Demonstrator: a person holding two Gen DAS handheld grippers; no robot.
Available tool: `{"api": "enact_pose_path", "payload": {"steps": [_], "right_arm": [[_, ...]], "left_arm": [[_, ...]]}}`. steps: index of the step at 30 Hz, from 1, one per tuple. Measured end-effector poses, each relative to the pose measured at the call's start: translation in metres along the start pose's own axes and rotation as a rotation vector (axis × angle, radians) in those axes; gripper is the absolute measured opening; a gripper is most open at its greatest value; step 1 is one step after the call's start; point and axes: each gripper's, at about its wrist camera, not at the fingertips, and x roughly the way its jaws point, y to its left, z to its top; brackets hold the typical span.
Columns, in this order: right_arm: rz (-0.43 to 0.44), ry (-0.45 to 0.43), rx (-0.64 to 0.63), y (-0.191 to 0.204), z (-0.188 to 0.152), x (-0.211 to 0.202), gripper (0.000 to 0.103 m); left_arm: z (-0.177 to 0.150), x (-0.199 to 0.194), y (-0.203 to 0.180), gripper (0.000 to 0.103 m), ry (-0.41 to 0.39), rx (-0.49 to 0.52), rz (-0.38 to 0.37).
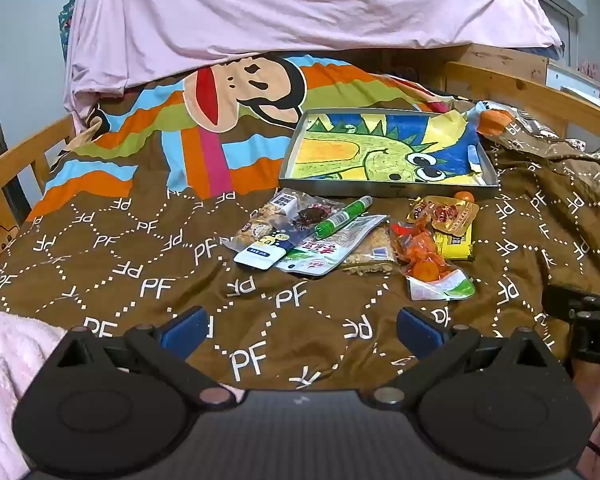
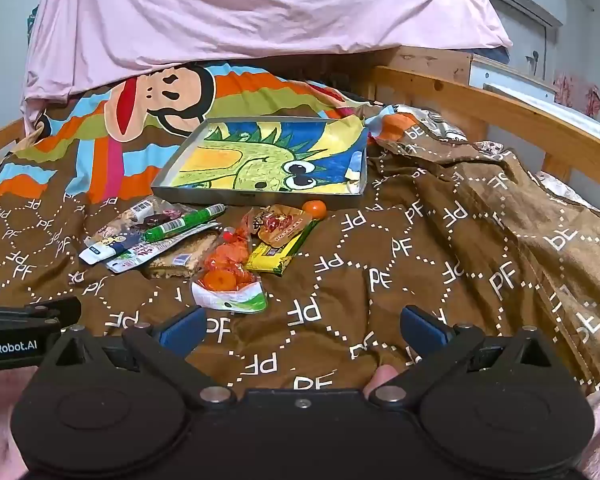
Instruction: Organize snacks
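Observation:
A pile of snack packets lies on a brown quilt, just in front of a shallow metal tray (image 1: 388, 191) (image 2: 256, 199) lined with a dinosaur picture. In the pile are a green stick pack (image 1: 343, 216) (image 2: 185, 222), a bag of orange sweets (image 1: 428, 258) (image 2: 228, 266), a yellow pack (image 1: 454, 242) (image 2: 280, 258), a white-and-blue pouch (image 1: 260, 254) (image 2: 98, 252) and a small orange ball (image 1: 465, 197) (image 2: 315, 209). My left gripper (image 1: 302, 330) is open and empty, short of the pile. My right gripper (image 2: 302, 330) is open and empty, near the sweets bag.
The brown "PF" quilt (image 1: 140, 280) (image 2: 420, 260) covers a bed with wooden rails (image 1: 520, 88) (image 2: 500, 108). A pink sheet (image 1: 280, 8) (image 2: 240, 8) hangs at the back. The quilt is bunched at the right (image 2: 500, 184). Pink fleece (image 1: 4, 360) lies at the near left.

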Motion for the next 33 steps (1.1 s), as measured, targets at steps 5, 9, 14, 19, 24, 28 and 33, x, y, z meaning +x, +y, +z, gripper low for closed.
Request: {"api": "enact_pose_path", "payload": {"steps": [5, 9, 14, 19, 24, 28, 33], "right_arm": [[0.004, 0.004, 0.004, -0.0010, 0.0003, 0.0013, 0.102], [0.004, 0.005, 0.000, -0.0005, -0.0001, 0.0017, 0.102], [0.005, 0.009, -0.001, -0.0022, -0.0072, 0.0036, 0.102], [0.005, 0.016, 0.002, -0.0007, -0.0008, 0.0034, 0.102], [0.007, 0.018, 0.002, -0.0005, -0.0010, 0.0047, 0.102], [0.008, 0.021, 0.002, -0.0013, -0.0007, 0.0038, 0.102], [0.008, 0.022, 0.002, -0.0012, -0.0006, 0.0042, 0.102]], "left_arm": [[-0.0001, -0.0006, -0.0021, 0.103, -0.002, 0.004, 0.001], [0.0000, -0.0002, 0.0000, 0.103, 0.001, -0.004, -0.003], [0.0001, 0.0000, 0.0001, 0.103, 0.002, -0.004, -0.004], [0.0001, -0.0001, 0.0001, 0.103, 0.003, -0.004, -0.004], [0.0001, 0.0000, 0.0001, 0.103, 0.004, -0.004, -0.004], [0.0001, 0.0000, 0.0001, 0.103, 0.004, -0.004, -0.004], [0.0001, 0.0001, 0.0001, 0.103, 0.005, -0.004, -0.004]]}}
